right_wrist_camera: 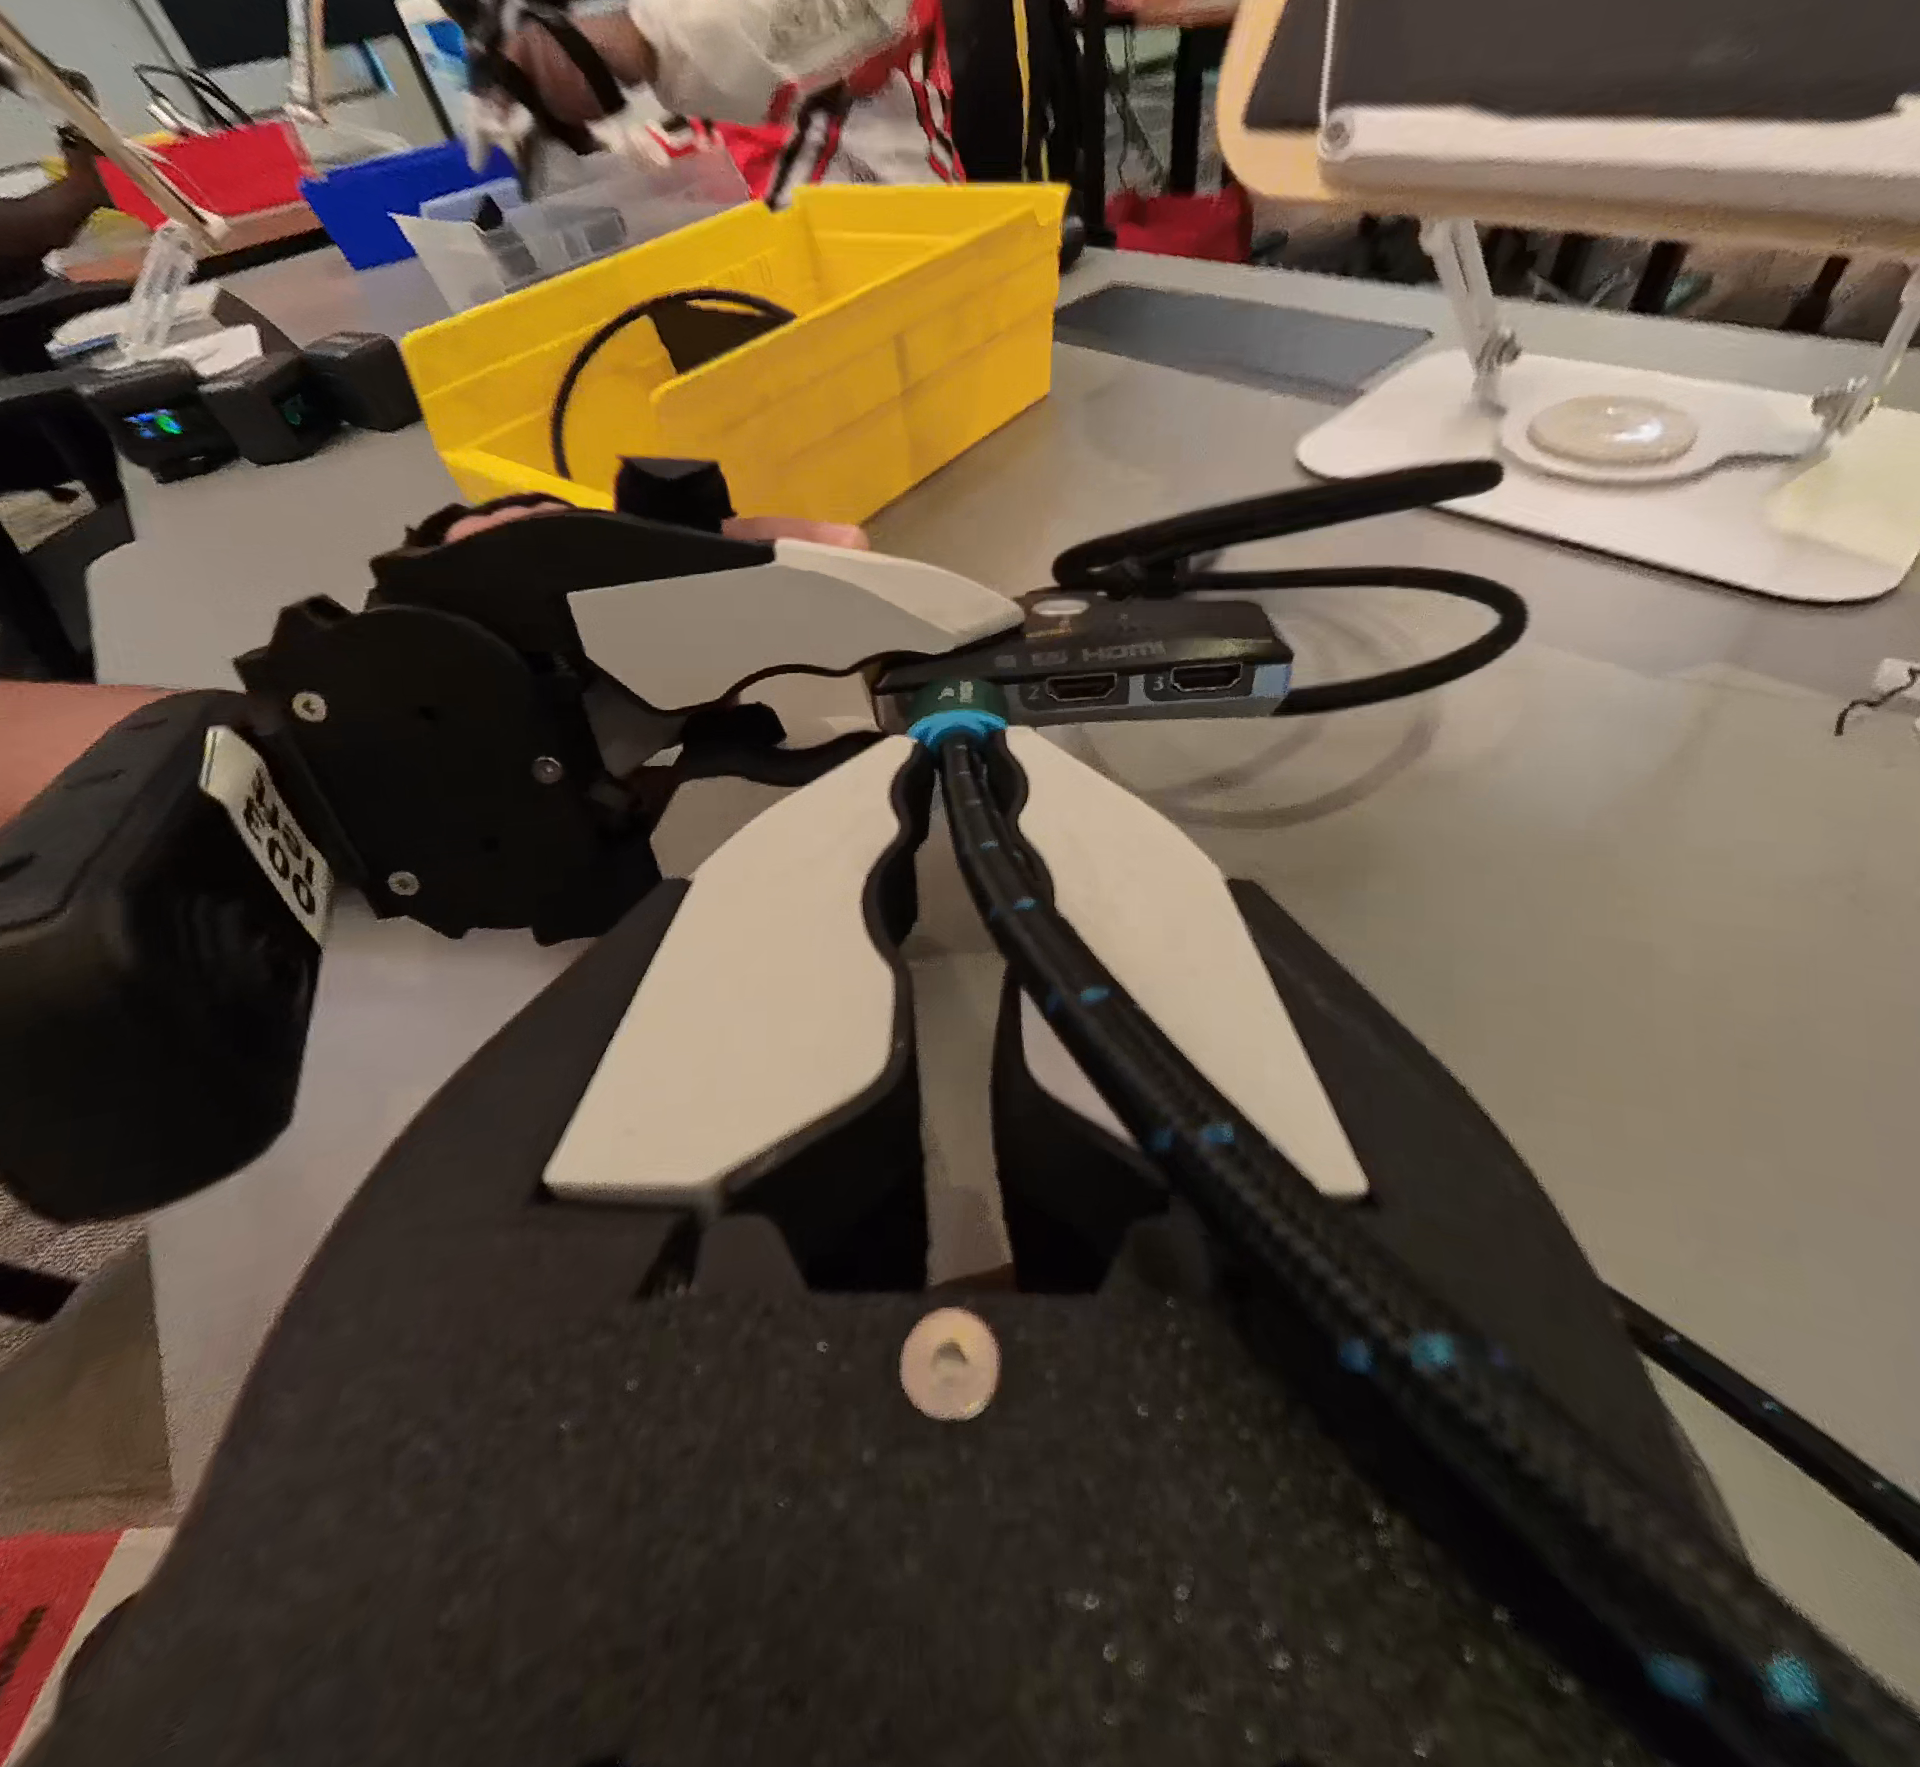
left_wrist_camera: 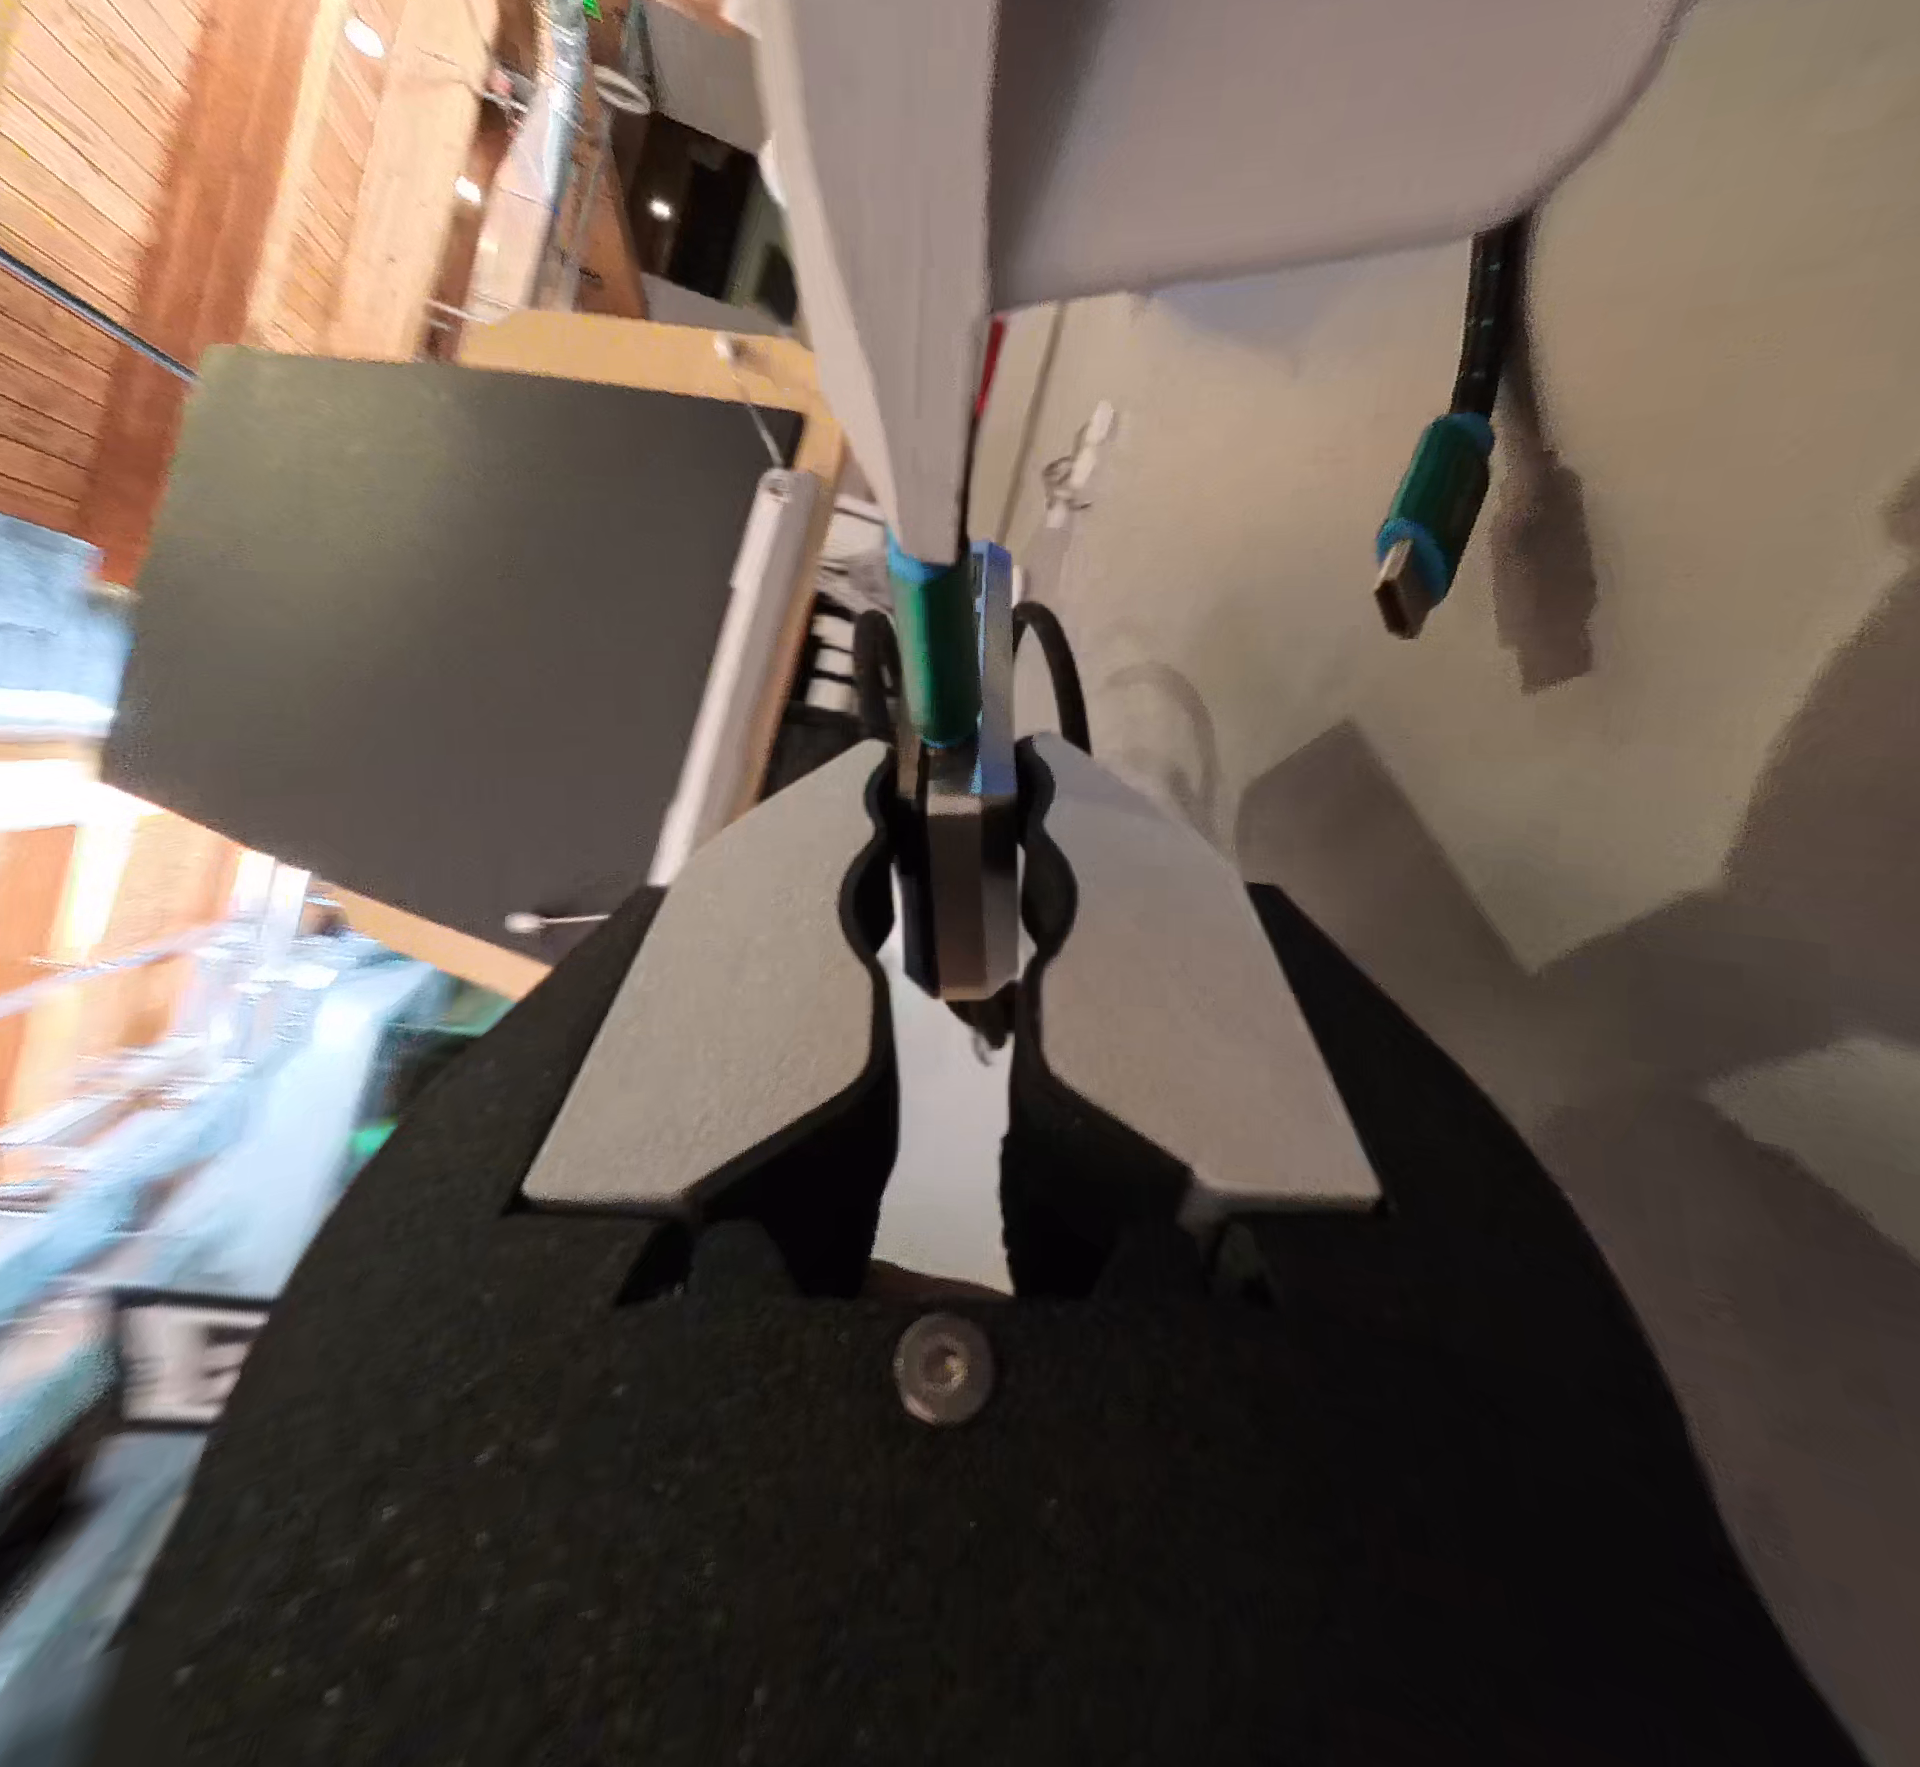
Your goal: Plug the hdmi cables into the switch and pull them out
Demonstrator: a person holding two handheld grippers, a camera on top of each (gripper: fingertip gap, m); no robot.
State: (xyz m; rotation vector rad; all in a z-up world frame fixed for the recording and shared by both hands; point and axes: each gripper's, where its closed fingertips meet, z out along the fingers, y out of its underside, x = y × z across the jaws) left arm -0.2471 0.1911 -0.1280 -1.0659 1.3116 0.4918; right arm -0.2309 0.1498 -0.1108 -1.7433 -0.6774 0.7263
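The dark HDMI switch is held just above the grey table. My left gripper comes in from the left and is shut on the switch's left end; in the left wrist view the switch sits between its fingers. A green HDMI plug with a blue collar sits in the leftmost port. My right gripper is shut on the braided black cable right behind that plug. The two other ports are empty. A second green plug hangs loose.
A yellow bin stands behind the switch, with blue and red bins farther back left. A white stand with a dark board is at the right. The switch's own black lead loops behind it. Small black devices sit left. A person works at the back.
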